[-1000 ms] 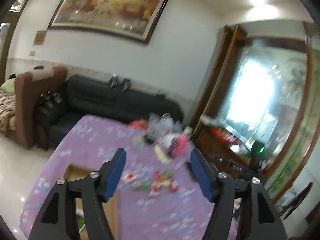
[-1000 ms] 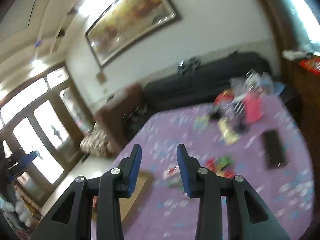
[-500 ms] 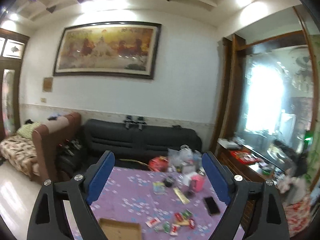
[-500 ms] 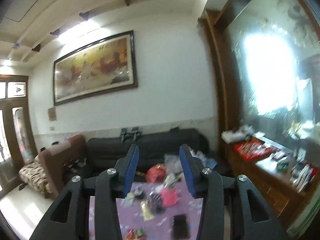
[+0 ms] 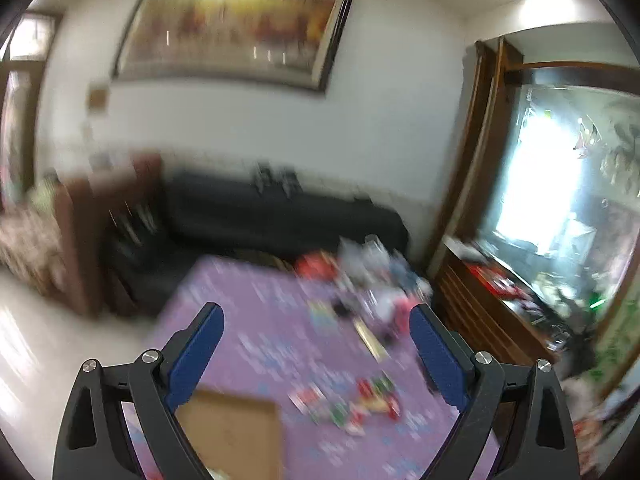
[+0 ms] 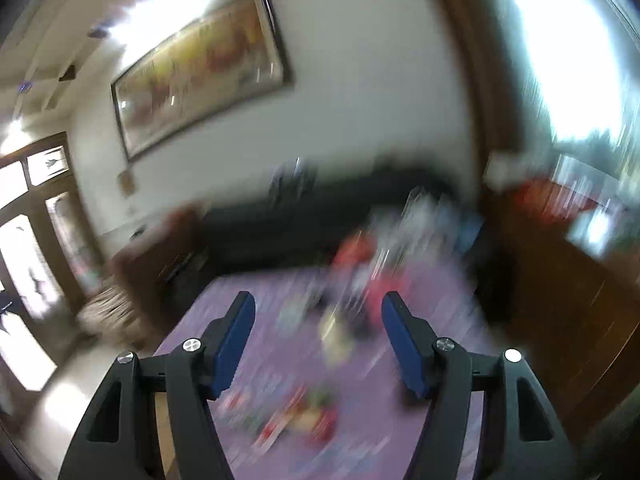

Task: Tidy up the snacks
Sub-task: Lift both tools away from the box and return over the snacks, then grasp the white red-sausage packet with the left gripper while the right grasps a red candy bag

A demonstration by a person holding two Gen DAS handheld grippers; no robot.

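Snack packets lie in a loose cluster low-centre of the left wrist view on the purple tablecloth, between and beyond the left gripper, apart from it; cardboard box sits just left of them. Vs half a sec ago both views have tipped down from wall to table, and both the left and right gripper jaws have just been opening, spread w/ nothing between. Too blurred to tell packets' long axis.

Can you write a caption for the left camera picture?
Open left gripper above a purple tablecloth with scattered snack packets and a cardboard box.
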